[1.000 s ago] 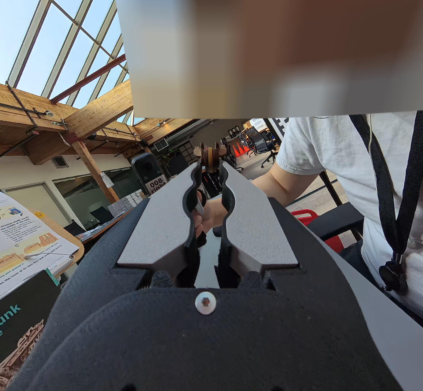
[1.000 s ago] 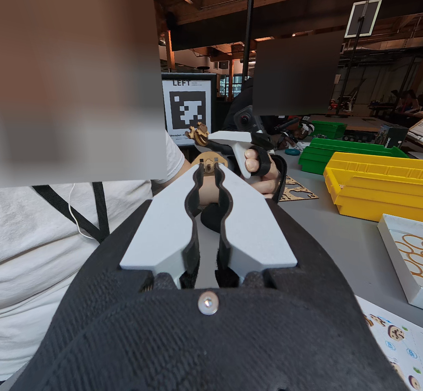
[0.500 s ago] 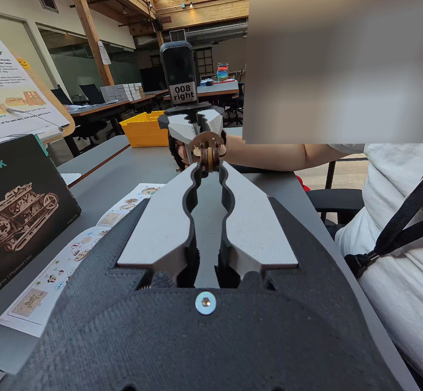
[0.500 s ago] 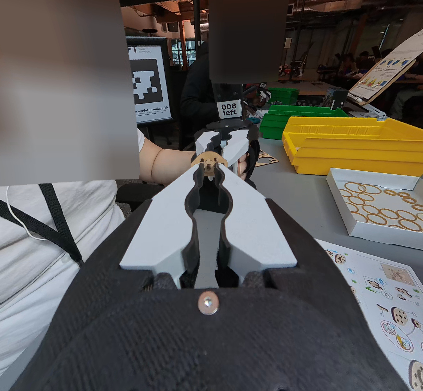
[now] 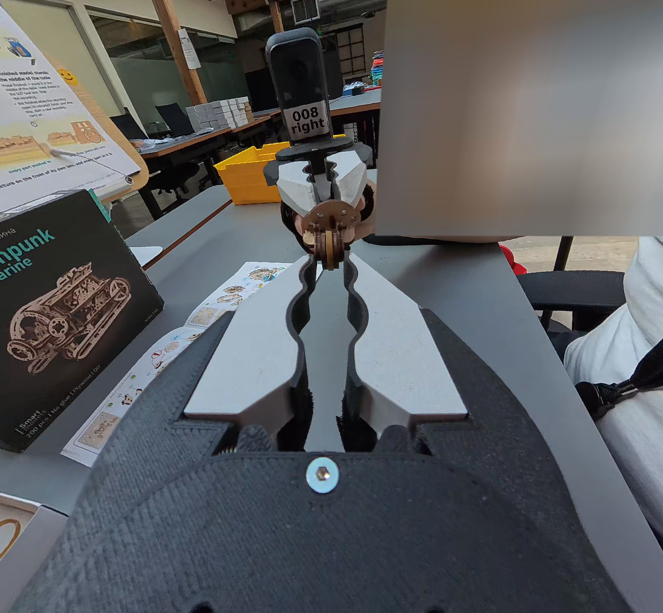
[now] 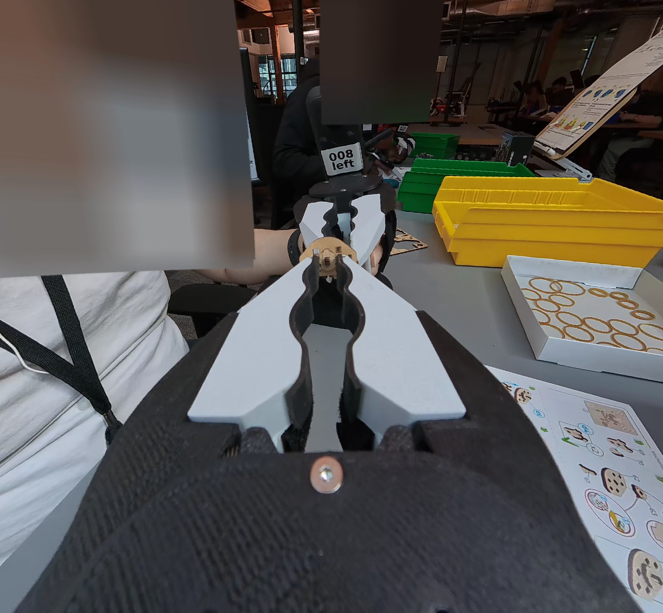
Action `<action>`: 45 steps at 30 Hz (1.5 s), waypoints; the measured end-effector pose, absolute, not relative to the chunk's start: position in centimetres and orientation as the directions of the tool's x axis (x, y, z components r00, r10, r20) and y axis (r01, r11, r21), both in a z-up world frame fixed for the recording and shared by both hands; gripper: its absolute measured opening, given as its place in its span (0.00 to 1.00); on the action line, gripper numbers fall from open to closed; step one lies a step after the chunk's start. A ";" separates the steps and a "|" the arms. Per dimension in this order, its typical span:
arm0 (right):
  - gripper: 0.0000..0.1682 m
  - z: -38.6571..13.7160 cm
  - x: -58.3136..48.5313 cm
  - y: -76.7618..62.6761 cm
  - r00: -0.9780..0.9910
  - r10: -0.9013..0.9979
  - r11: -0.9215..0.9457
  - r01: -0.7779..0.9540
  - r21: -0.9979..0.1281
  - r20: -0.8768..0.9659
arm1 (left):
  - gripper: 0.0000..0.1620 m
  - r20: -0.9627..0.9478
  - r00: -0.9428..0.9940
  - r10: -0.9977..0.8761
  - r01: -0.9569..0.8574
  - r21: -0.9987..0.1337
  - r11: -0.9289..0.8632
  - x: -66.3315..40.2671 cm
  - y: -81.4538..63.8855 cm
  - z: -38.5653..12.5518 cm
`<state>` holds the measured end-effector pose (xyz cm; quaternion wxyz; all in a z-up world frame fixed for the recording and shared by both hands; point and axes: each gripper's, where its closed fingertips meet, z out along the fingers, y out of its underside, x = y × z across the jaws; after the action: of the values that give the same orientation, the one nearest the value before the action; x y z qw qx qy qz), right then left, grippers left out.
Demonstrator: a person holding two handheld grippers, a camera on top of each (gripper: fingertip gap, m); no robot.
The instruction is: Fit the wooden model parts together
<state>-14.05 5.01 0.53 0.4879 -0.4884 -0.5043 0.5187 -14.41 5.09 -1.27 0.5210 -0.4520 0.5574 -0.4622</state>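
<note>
In the left wrist view my left gripper (image 5: 328, 261) is shut on a small stack of wooden discs (image 5: 329, 246), held edge-on above the grey table (image 5: 448, 290). Facing it, my right gripper (image 5: 321, 197) holds a round wooden plate with pegs (image 5: 332, 216), which touches the stack. In the right wrist view my right gripper (image 6: 327, 267) is shut on the small hub (image 6: 327, 261) of that round plate (image 6: 312, 250). The left gripper (image 6: 341, 228) stands just beyond it. How the two parts join is hidden.
The dark model kit box (image 5: 64, 308), an instruction sheet (image 5: 215, 312) and a clipboard (image 5: 53, 122) are to the left. Yellow bins (image 6: 556, 226), green bins (image 6: 459, 172), a white tray of wooden rings (image 6: 531, 351) and another instruction sheet (image 6: 592, 470) lie to the right. A person's white shirt (image 6: 71, 362) is close by. My left and right fingertips are right by each other.
Both grippers have tilted down from a raised pose to level above the table. They now face each other head-on, and the two wooden parts have come together.
</note>
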 end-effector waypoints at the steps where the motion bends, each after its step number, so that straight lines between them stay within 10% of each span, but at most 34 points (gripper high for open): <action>1: 0.05 0.5 -14.0 5.1 -0.043 0.999 -0.010 -0.011 -1.000 -0.010 | 0.08 -0.166 -0.044 -0.985 -0.025 -0.986 0.167 -14.4 5.1 -1.3; 45: 0.05 -1.2 -13.6 5.4 -0.018 0.997 0.080 0.131 -0.988 0.078 | 0.08 -0.234 -0.019 -0.972 -0.105 -0.966 0.235 -14.0 5.3 -2.6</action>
<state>-13.57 5.37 -1.21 0.4822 -0.5085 -0.5544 0.4490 -13.95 5.30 -2.64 0.5267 -0.4617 0.5831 -0.4118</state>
